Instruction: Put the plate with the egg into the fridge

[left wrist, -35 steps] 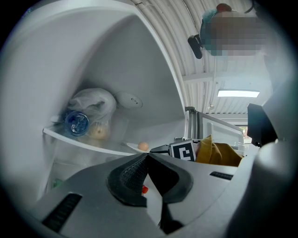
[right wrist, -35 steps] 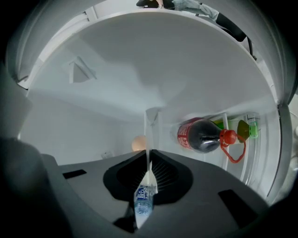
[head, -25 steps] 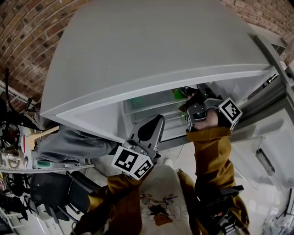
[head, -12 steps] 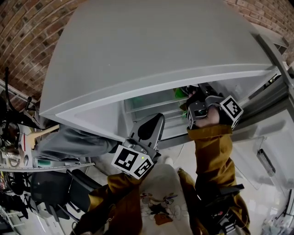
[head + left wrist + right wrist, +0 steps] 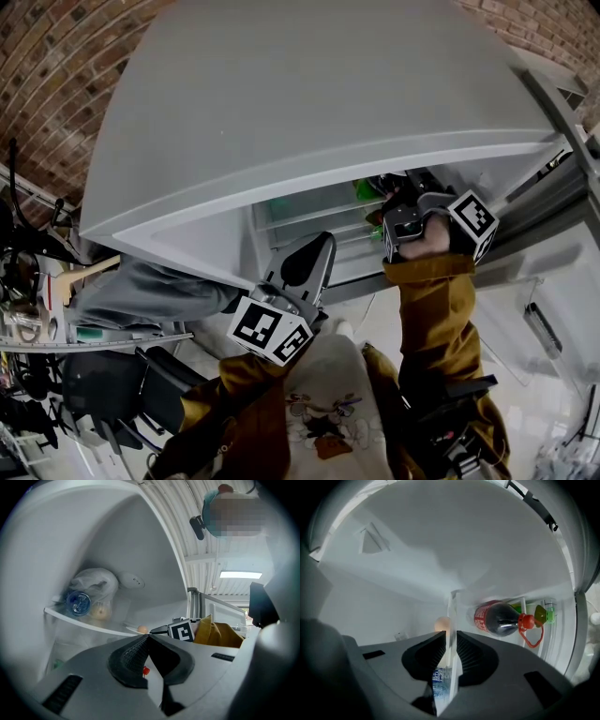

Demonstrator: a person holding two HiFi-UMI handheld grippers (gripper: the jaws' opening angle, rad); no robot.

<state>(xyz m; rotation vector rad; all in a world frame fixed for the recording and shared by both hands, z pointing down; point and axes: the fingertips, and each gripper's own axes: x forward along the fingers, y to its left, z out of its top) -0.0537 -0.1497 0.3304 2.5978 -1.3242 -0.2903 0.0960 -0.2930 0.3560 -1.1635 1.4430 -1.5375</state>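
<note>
Fridge stands open ahead of both our tongs. L tongs are pressed together, empty. Our R tongs reach inside, jaws opening w/ plate rim betw. them. Bottle lies right of R tips, egg just beyond them.

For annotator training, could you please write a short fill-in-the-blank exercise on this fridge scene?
The egg lies on a ___ inside the fridge.
The dark bottle lying on its side has a ___ cap.
The left gripper holds its fingers ___, with nothing between them.
Missing: plate; red; shut.
</note>
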